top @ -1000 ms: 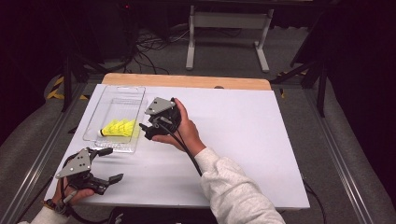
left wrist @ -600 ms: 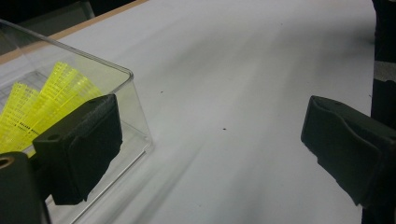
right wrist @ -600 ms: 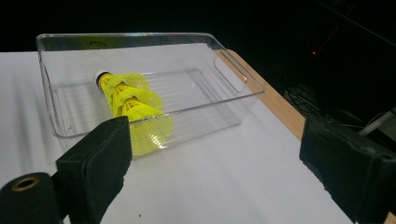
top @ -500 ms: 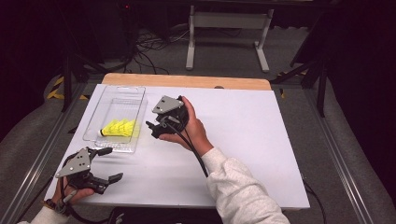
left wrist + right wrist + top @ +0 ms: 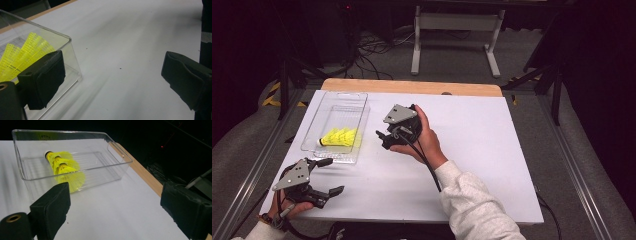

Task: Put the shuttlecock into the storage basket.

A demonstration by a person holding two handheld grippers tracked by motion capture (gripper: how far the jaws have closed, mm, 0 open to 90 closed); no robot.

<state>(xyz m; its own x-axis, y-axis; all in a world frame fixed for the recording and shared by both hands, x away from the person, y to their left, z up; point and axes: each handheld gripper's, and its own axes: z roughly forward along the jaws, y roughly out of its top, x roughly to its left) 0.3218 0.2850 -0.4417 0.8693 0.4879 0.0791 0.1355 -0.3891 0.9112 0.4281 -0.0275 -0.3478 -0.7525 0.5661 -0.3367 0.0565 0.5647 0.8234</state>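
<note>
A clear plastic bin (image 5: 335, 95) stands at the back left of the white table (image 5: 497, 145), holding a nested stack of yellow shuttlecocks (image 5: 340, 137). My right gripper (image 5: 383, 140) hovers just right of the bin, open and empty, jaws aimed at it. In the right gripper view the bin (image 5: 120, 153) and shuttlecocks (image 5: 64, 168) lie ahead of the open right gripper (image 5: 117, 205). My left gripper (image 5: 332, 175) sits open near the front left corner, below the bin. The left gripper view shows the bin's corner (image 5: 73, 58) and shuttlecocks (image 5: 23, 53) behind the left pad of the left gripper (image 5: 112, 73).
A wooden strip (image 5: 412, 86) runs along the table's far edge. Behind it are a white metal stand (image 5: 454, 22) and cables on the floor. Metal rails (image 5: 572, 170) flank the table. The table's right half is bare white surface.
My right gripper has drifted slightly to the right, away from the bin. The left gripper has stayed put.
</note>
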